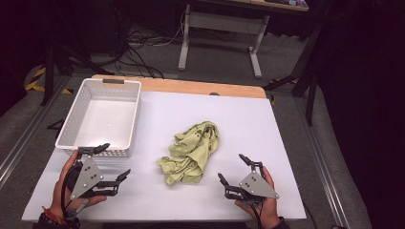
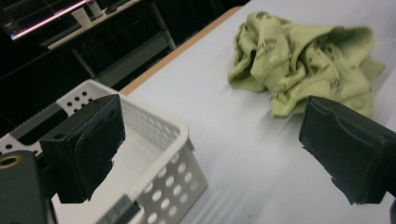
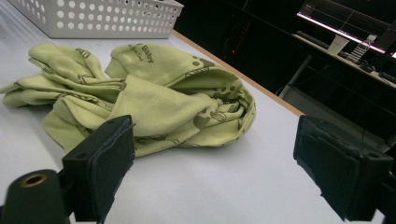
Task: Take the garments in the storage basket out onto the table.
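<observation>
A crumpled light-green printed cloth (image 1: 192, 150) lies in a heap at the middle of the white table (image 1: 248, 119). It shows as the cloth (image 2: 303, 58) ahead of the left gripper's jaws and as the cloth (image 3: 140, 93) close before the right gripper's jaws. My left gripper (image 1: 116, 161) is held open near the table's front left, beside the basket, with nothing between its jaws. My right gripper (image 1: 232, 168) is open too, just right of the cloth and a short way from it, empty.
A white perforated plastic basket (image 1: 76, 112) stands empty at the table's left, its near wall (image 2: 163, 186) just under the left gripper. Beyond the table's wooden far edge (image 1: 191, 86) is dark floor with cables and a desk frame (image 1: 219, 28).
</observation>
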Available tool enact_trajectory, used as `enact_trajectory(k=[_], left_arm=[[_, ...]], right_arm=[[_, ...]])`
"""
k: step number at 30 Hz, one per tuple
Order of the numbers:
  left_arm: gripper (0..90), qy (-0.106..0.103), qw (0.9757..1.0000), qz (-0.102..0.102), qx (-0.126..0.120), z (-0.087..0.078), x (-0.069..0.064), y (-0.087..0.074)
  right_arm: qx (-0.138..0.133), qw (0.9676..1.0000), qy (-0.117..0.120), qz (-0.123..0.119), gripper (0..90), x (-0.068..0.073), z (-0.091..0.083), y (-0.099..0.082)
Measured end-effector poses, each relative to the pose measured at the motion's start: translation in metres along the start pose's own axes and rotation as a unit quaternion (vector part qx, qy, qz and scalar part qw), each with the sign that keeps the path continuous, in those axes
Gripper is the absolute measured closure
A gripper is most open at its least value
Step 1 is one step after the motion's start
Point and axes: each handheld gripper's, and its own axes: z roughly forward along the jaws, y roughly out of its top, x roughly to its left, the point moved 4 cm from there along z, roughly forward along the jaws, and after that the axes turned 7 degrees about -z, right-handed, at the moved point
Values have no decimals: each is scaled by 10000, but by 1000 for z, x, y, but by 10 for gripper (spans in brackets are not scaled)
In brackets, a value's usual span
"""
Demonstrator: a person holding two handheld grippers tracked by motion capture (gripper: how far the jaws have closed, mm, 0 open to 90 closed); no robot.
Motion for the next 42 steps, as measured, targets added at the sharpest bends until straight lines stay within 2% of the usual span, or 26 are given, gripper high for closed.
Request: enact_trajectory(k=[2,5,7,9,10,12,17,27,37,42], left_arm=[[79,26,10000,-26,52,-1,0,-7],[74,-9,9992,-389,104,-2,2,-23],[69,52,9990,-385,241,-1,1,-31],[69,16,9987,-388,335,1,1,-36],[69,-16,9986,-432,319,2,1,-36],[69,22,9986,-336,396,3,0,-37],[68,1,9984,-422,377,2,0,-37],[67,-112,9984,-411,382,3,-4,-38],[66,-135,9984,-365,411,5,-5,-37],[66,-190,9981,-456,381,8,-4,-35]], right_arm=[[0,10000,4,8,133,0,0,0],[9,10000,35,15,133,1,1,0],[15,10000,49,15,133,1,2,0],[-2,10000,47,11,133,1,2,0],[-10,10000,53,12,132,0,3,0],[-20,10000,73,9,132,0,4,0],[-59,10000,63,-15,131,-1,4,1],[-43,9999,50,-81,130,1,4,3],[-9,9999,117,-28,130,1,6,0],[16,9999,116,14,130,0,7,-1]])
